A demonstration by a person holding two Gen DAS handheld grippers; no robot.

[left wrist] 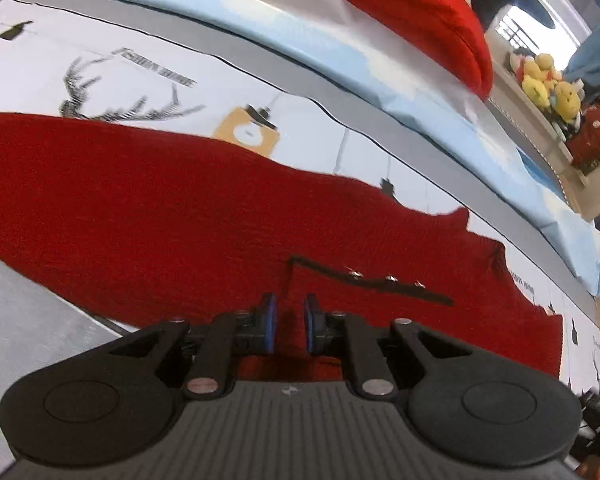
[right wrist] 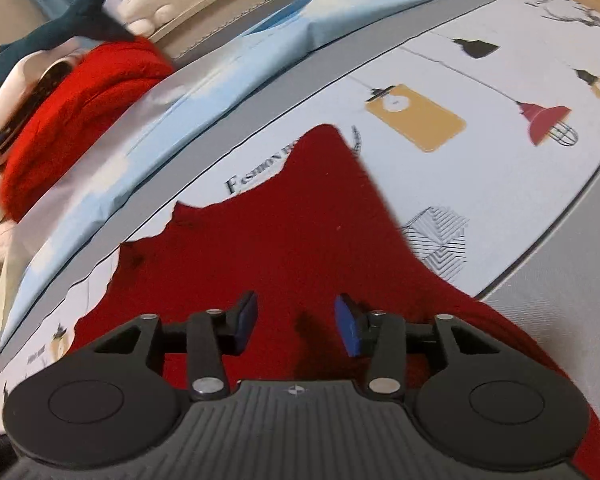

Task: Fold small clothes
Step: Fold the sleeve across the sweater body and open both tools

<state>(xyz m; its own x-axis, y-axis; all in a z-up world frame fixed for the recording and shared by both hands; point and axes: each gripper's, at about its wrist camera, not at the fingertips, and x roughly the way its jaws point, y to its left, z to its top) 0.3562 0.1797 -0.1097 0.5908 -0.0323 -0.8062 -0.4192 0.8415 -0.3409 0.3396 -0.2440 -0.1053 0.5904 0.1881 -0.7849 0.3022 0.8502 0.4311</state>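
Right now I am looking down both wrist cameras at a dark red knitted garment (left wrist: 148, 208) that is lying spread across a printed bedsheet (left wrist: 112, 60) with antlers, lamps and lettering on it. My left gripper (left wrist: 290, 326) is hovering low over the knit with its blue pads (left wrist: 271, 326) drawn close together, only a narrow slot between them; a small fold of red seems to be sitting in that slot, but I cannot tell whether the pads are actually pinching it. Just beyond the fingertips a black strip with metal snaps (left wrist: 370, 280) is running diagonally over the garment. My right gripper (right wrist: 296, 322) is pointing down at the same red garment (right wrist: 300, 220), and its jaws are standing well apart, with the knit lying flat below the gap and nothing pressed between the pads. Past the garment's ragged far edge a pale blue folded cloth (right wrist: 204, 92) is stretching along the bed, and a brighter red knit pile (right wrist: 80, 104) is resting on it, next to a dark teal plush toy (right wrist: 72, 20).
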